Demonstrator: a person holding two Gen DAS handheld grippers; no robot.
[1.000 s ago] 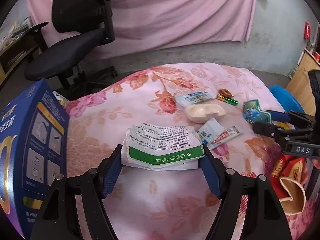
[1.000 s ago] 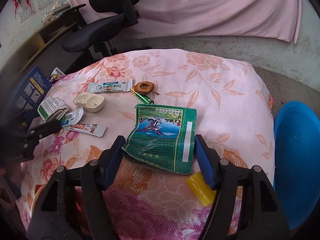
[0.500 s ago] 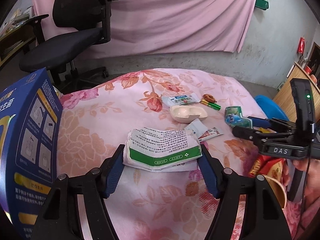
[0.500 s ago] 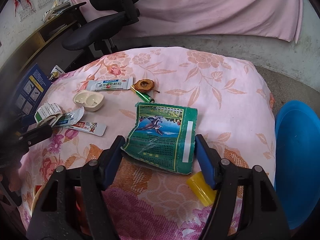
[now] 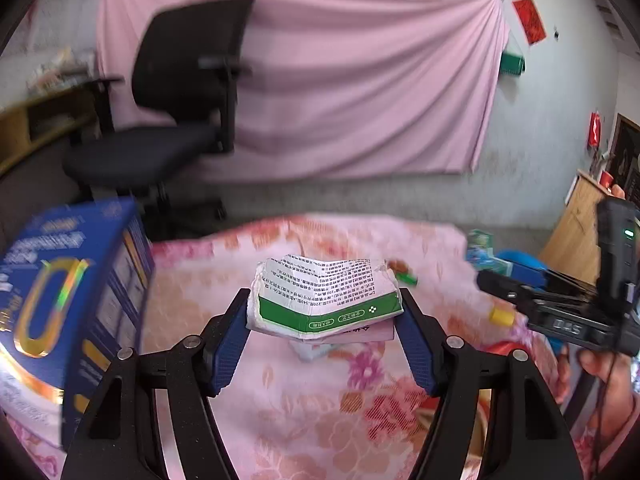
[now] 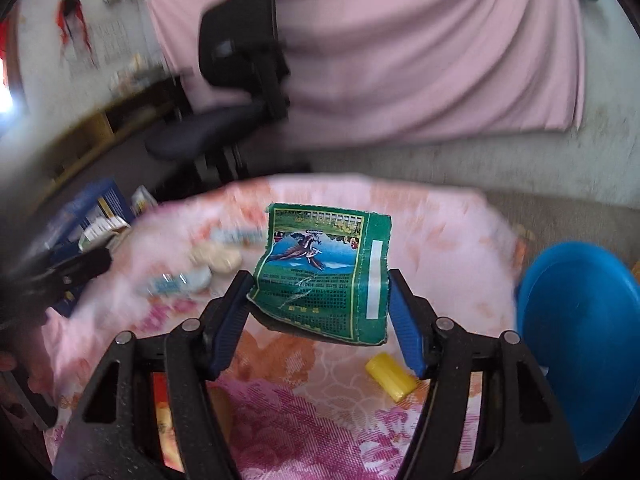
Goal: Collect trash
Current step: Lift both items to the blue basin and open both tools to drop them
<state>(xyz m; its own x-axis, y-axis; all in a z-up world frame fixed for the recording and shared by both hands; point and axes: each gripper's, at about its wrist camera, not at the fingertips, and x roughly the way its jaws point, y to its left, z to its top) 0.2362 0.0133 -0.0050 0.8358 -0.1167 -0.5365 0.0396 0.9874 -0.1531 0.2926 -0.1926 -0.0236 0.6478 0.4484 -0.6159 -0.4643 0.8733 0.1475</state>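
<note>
The left hand-held gripper (image 5: 324, 312) grasps a crumpled paper wrapper (image 5: 320, 296) mid-frame, above the counter (image 5: 304, 408). The right hand-held gripper (image 6: 318, 300) grasps a green packet (image 6: 324, 276), frame centre. Both look light, limp and crushable; edge pinches suit them.

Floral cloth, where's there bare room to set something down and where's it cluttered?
Bare: the floral cloth between the green packet and the blue basin, behind the yellow cap. Crowded: the left side, around the cream tray and sachets.
</note>
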